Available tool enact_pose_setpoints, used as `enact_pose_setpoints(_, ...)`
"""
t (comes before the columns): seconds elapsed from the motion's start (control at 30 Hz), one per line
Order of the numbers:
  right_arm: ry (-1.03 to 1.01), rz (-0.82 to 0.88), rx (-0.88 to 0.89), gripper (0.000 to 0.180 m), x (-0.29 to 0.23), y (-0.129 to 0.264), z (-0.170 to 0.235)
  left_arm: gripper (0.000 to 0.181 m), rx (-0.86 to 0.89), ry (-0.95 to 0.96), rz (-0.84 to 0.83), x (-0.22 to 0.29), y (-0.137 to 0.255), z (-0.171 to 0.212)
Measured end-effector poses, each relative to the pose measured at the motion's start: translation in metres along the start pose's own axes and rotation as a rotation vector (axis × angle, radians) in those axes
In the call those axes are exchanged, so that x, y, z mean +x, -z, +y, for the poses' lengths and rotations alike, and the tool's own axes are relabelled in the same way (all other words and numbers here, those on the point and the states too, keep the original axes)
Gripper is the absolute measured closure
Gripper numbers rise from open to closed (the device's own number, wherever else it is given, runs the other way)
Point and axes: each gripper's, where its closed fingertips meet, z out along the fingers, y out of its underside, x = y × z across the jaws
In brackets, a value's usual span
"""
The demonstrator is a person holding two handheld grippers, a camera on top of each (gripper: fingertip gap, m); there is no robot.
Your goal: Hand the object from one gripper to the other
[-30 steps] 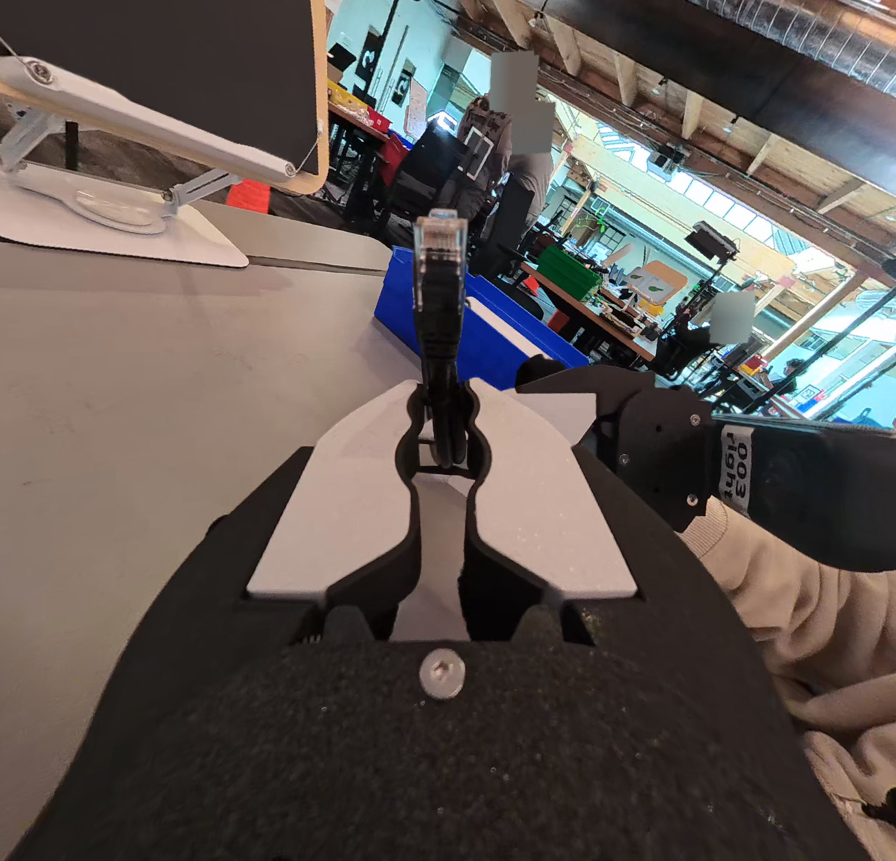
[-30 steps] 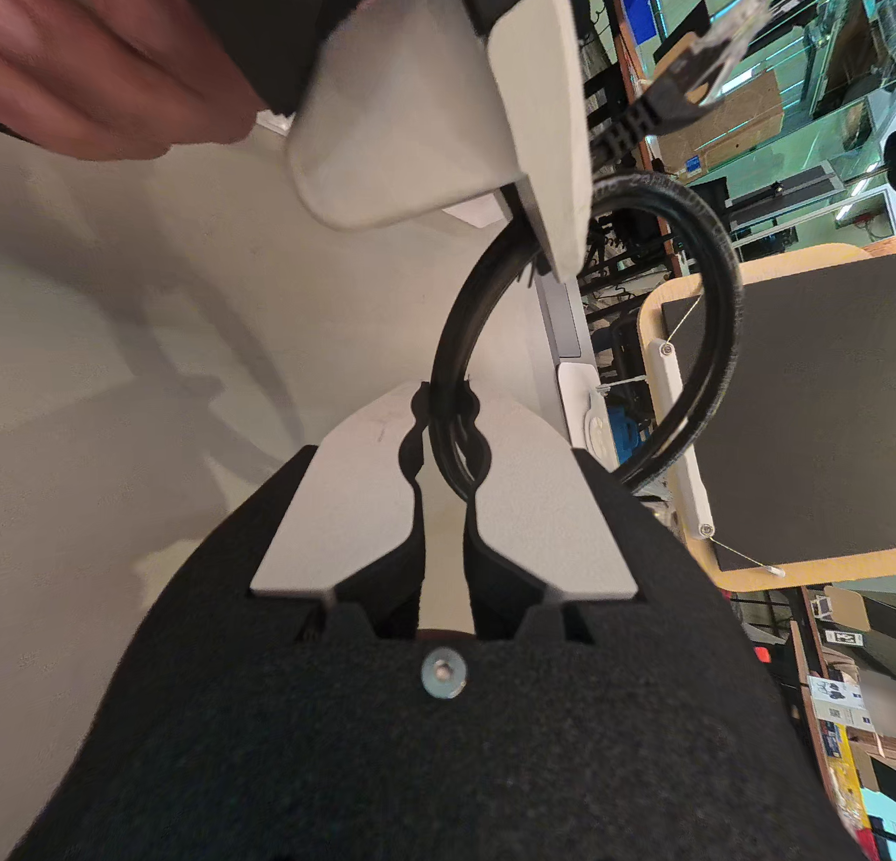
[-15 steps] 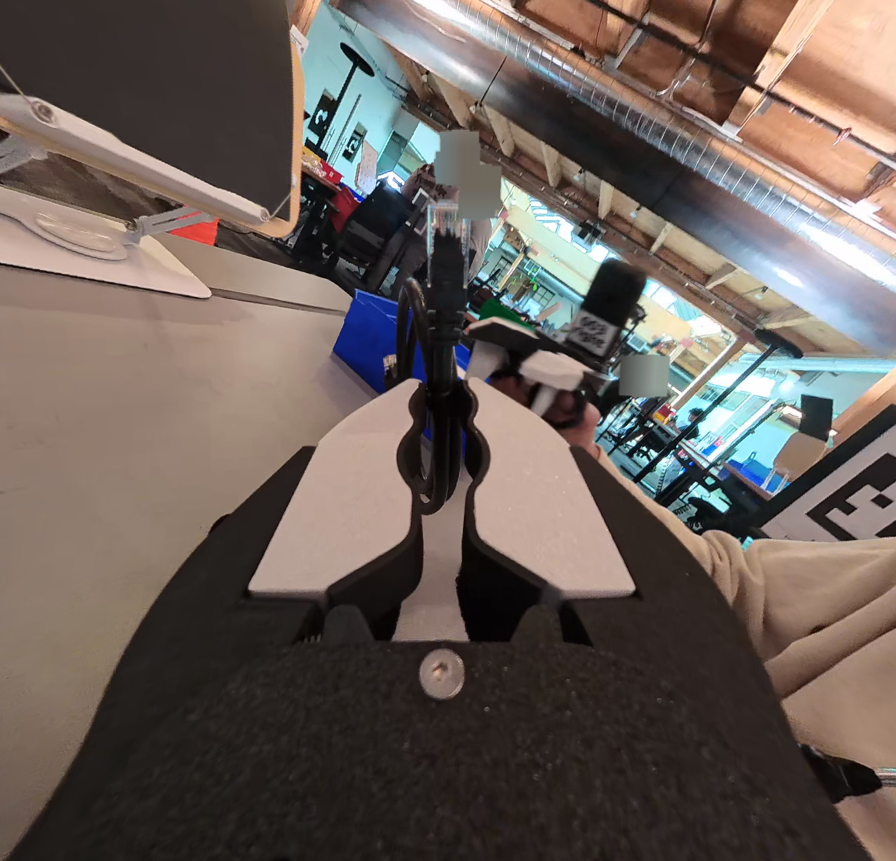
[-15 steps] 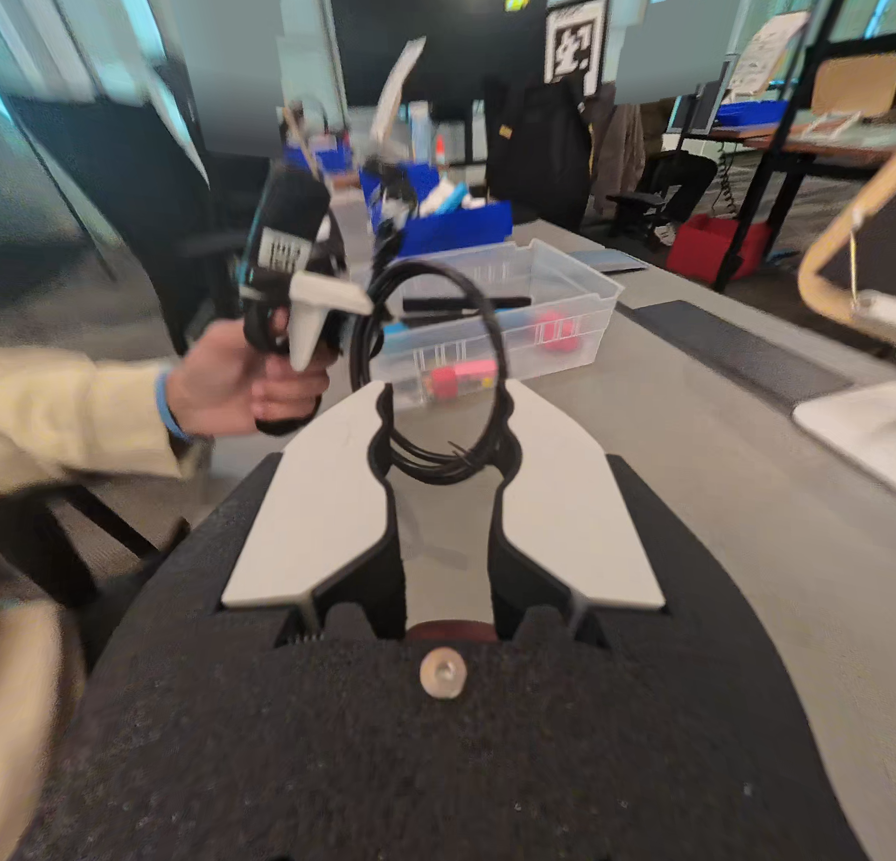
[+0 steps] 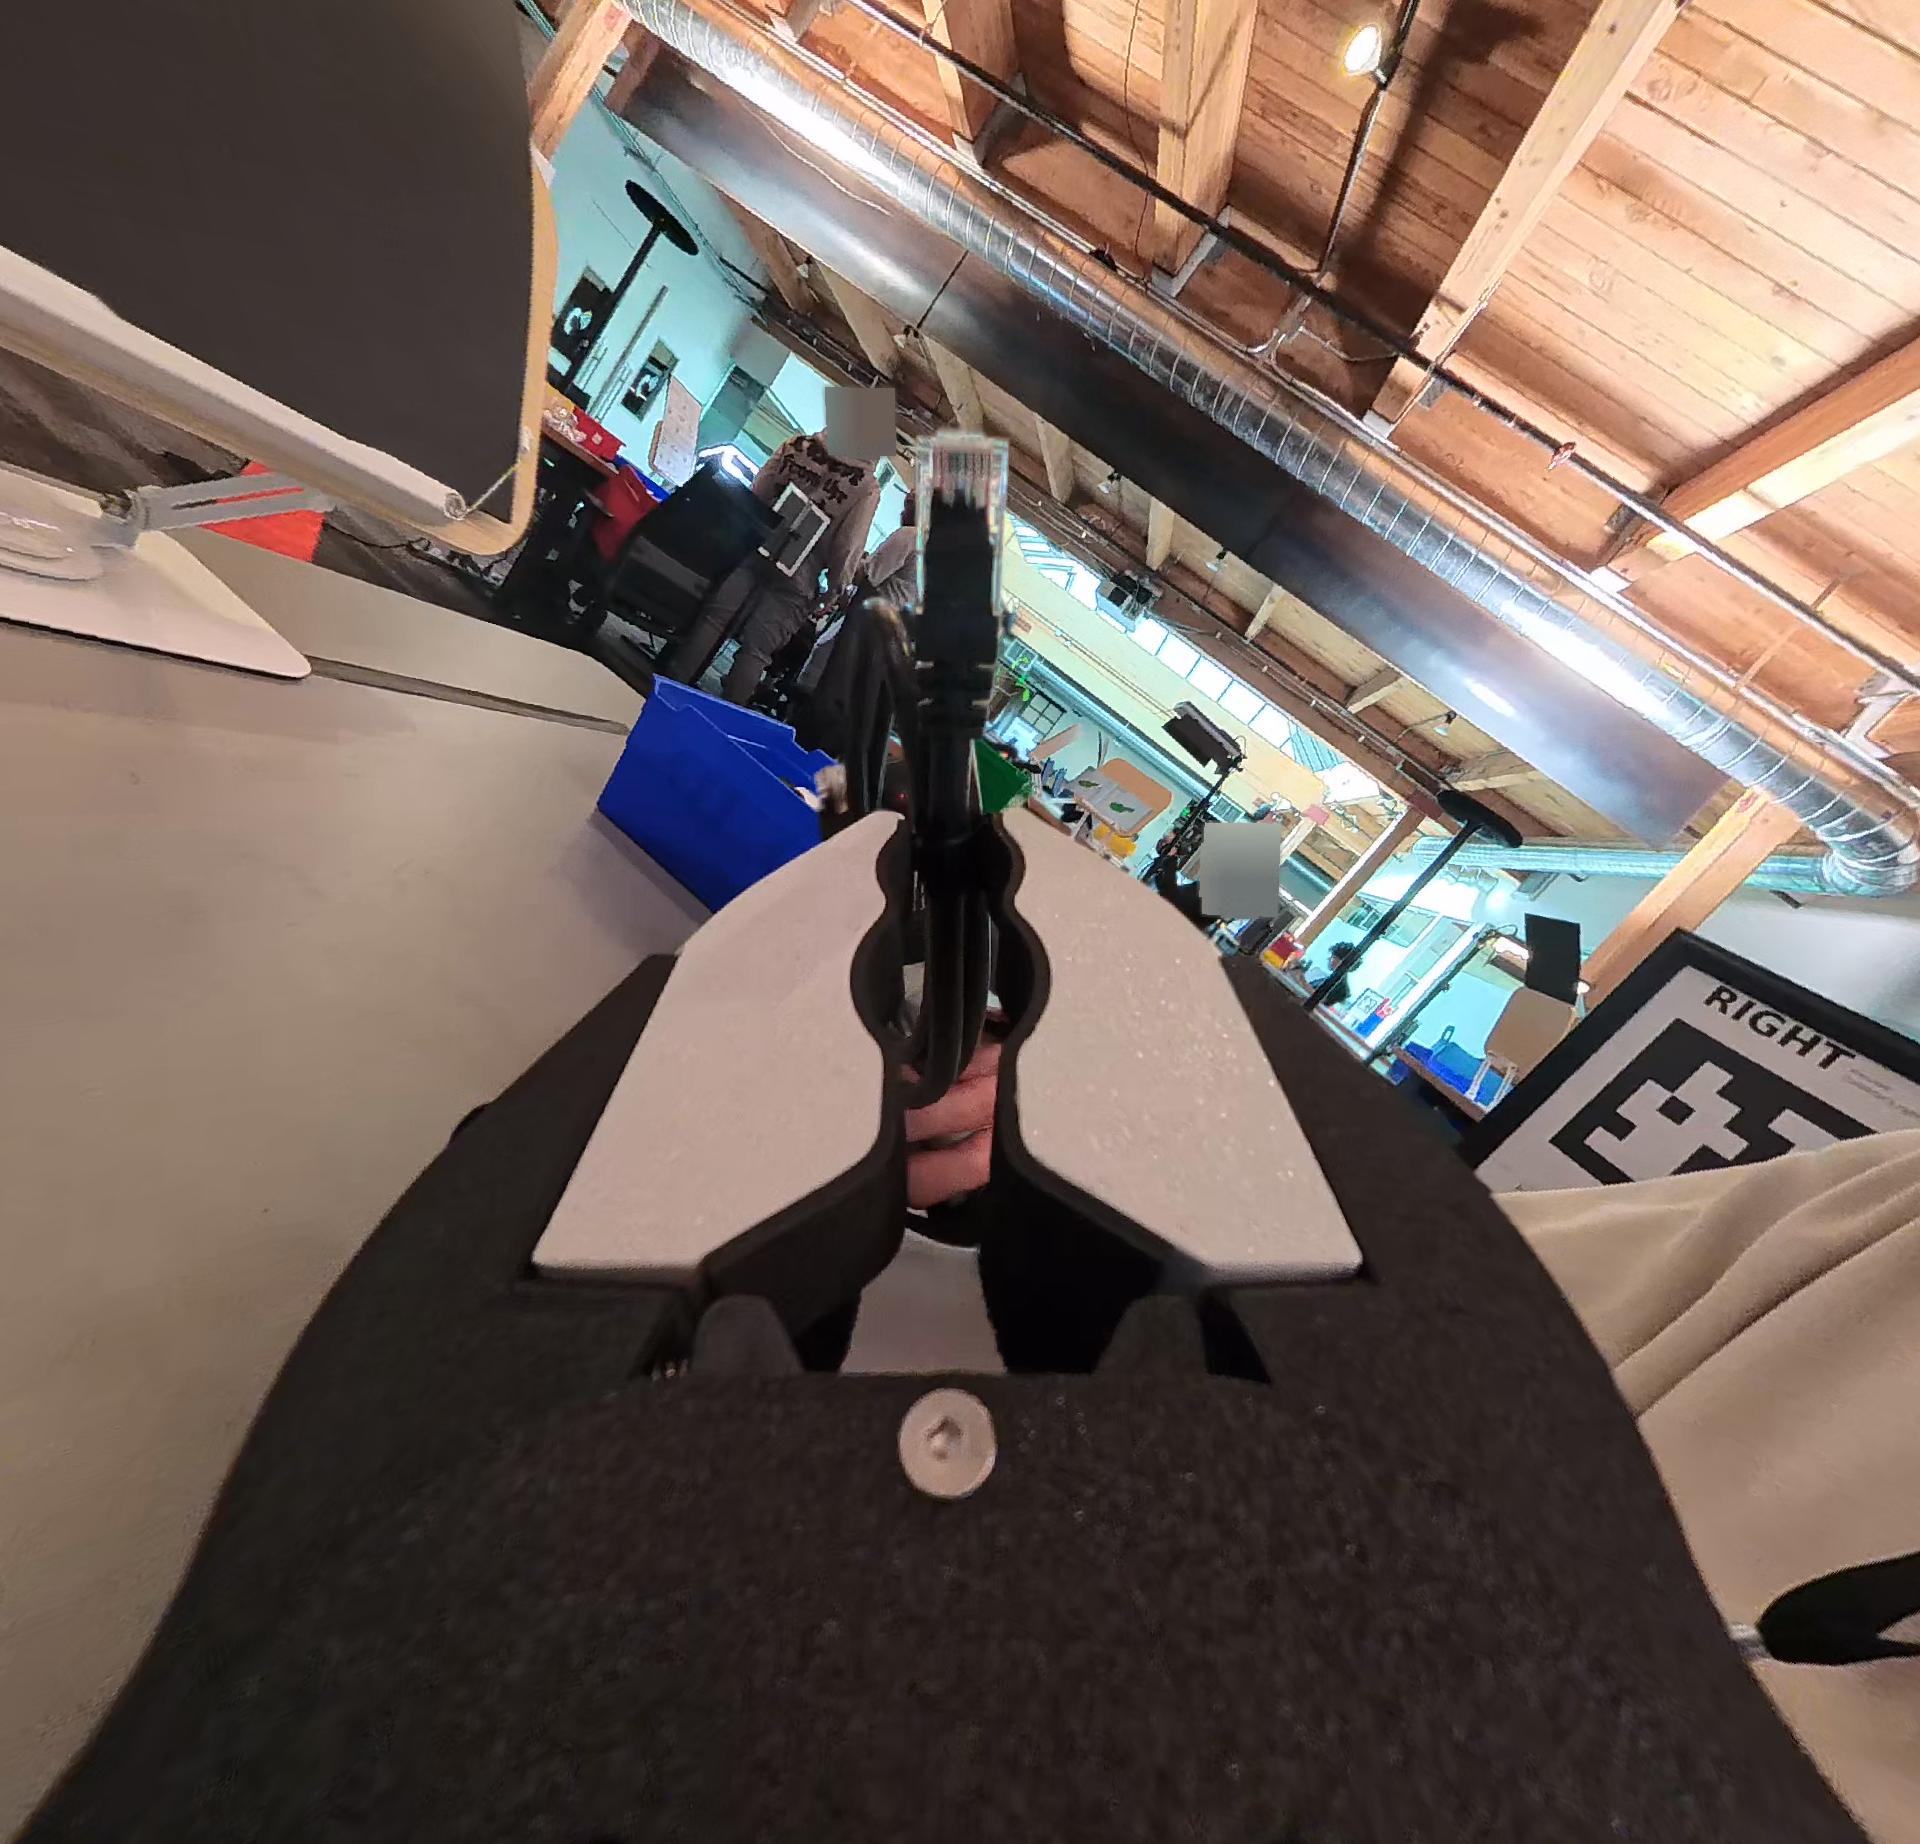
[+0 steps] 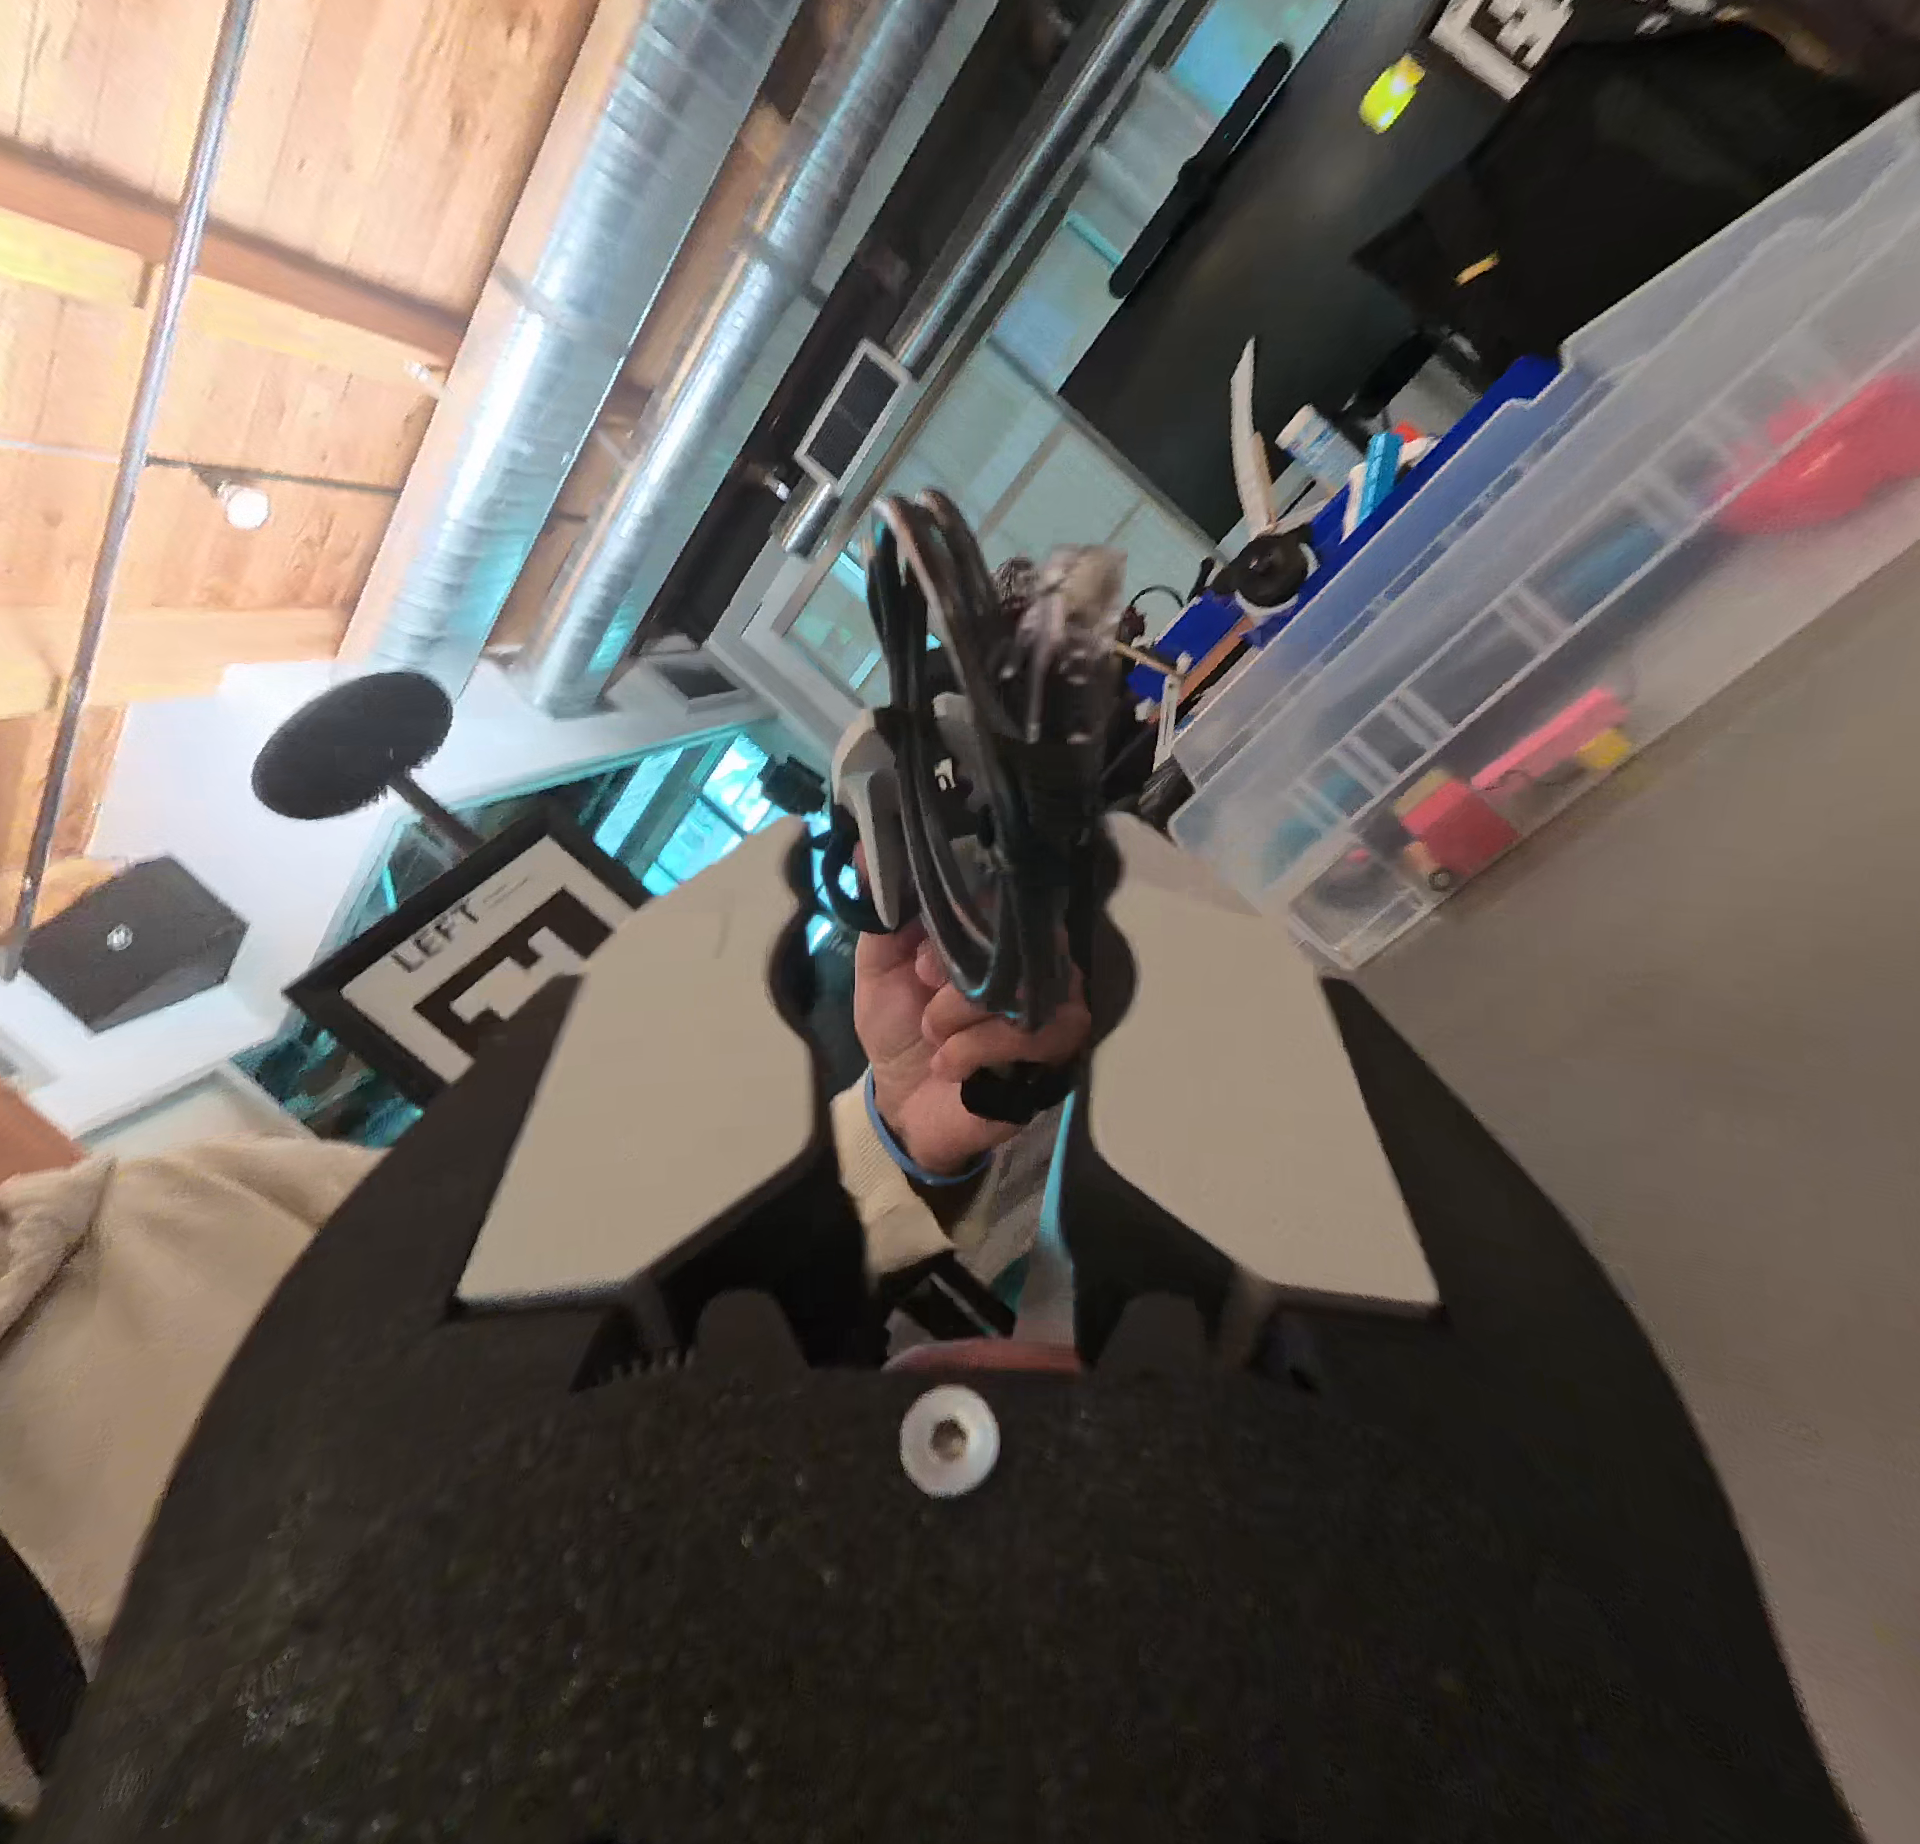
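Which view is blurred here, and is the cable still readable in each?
Left wrist view: sharp; black cable and its clear plug crisp in the shut left gripper. Right wrist view: motion-smeared; cable only a dark tangle, clear bin soft.

left gripper [image 5: 948, 864] clamped on coiled black cable [image 5: 951, 755] — clear plug up, blue bin [image 5: 707, 797] behind on grey table [image 5: 260, 911].

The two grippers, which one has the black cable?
The left gripper: its jaws are pinched shut on the black cable. The right gripper is wide open and holds nothing.
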Motion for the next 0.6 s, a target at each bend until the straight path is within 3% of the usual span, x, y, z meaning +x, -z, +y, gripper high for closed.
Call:
enact_pose_setpoints(0.07,0.074,0.022,0.017,0.164,-0.001,0.0,-0.003,0.168,-0.008,-0.01,-0.003,0.001,0.0,0.001)
enact_pose_setpoints(0.27,0.169,0.135,0.026,0.166,0.006,0.011,-0.011,0.166,-0.122,-0.132,-0.139,-0.016,-0.001,0.02)
enact_pose_setpoints(0.43,0.259,0.248,0.017,0.166,0.011,0.028,-0.024,0.136,-0.17,-0.295,-0.343,-0.032,0.009,0.023)
enact_pose_setpoints(0.53,0.372,0.371,-0.044,0.166,0.015,0.044,-0.034,0.135,-0.226,-0.427,-0.513,-0.048,0.021,0.024)
enact_pose_setpoints(0.6,0.488,0.469,-0.113,0.166,0.018,0.055,-0.039,0.134,-0.3,-0.489,-0.529,-0.046,0.022,0.025)
